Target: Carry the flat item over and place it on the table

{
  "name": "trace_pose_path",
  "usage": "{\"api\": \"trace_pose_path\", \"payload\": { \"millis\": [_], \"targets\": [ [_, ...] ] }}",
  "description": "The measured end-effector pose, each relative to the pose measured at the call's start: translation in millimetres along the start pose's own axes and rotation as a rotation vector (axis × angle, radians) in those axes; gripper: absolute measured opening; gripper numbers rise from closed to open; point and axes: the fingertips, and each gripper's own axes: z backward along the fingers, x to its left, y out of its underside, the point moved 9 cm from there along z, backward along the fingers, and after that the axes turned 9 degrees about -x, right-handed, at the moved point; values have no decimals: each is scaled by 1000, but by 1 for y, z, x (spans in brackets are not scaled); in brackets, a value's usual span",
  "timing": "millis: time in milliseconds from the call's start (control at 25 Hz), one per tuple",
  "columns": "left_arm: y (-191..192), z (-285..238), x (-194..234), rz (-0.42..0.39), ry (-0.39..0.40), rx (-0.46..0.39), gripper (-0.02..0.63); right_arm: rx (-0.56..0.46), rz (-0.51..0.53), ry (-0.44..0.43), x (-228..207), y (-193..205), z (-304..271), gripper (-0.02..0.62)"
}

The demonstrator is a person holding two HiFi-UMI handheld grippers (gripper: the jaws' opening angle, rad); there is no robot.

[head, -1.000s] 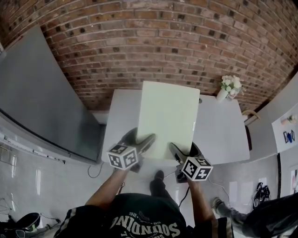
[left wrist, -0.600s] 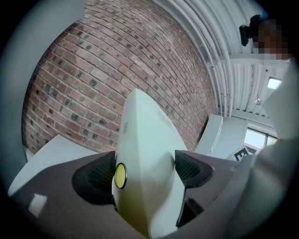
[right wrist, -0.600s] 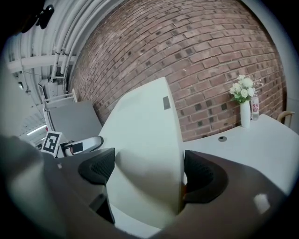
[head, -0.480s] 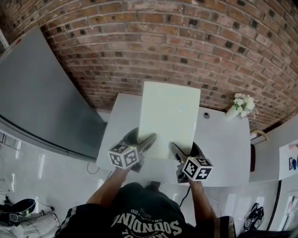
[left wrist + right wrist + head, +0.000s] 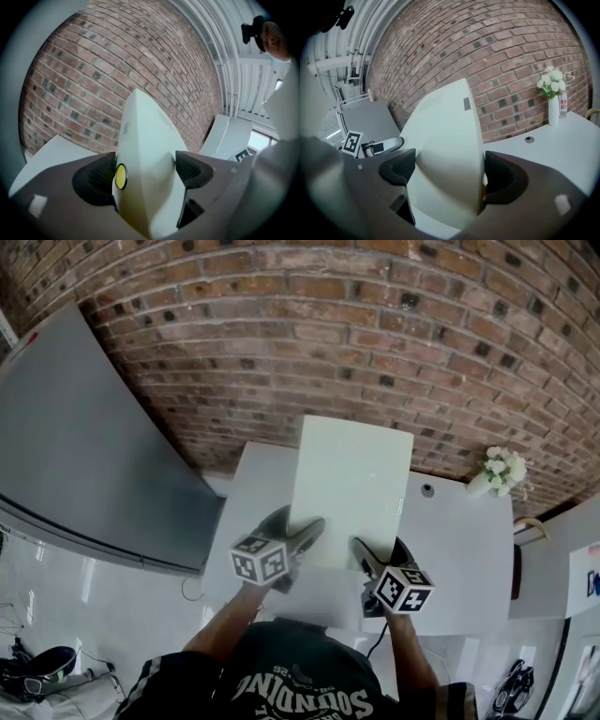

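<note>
The brick wall point(image 5: 281, 334) is backing the white desk point(image 5: 459, 540). The flat item point(image 5: 352, 488) — a pale, rigid-looking panel — is being held over the desk, not yet set down. The left tool point(image 5: 302, 529) and right tool point(image 5: 364, 554) are each clamping its near edge. Judged light but smooth; both near corners are offering the best hold.

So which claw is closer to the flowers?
Right. The right claw grips the white panel at its near edge, on the side towards the flowers. The left claw grips that edge further left, farther from them.
</note>
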Motion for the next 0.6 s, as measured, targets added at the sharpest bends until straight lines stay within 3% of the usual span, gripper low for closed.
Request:
{"api": "trace_pose_path", "payload": {
  "millis": [600],
  "targets": [
    [-4,-35,38,17,24,58,393,11,-30,49,-10,4,-40,460]
  ]
}}
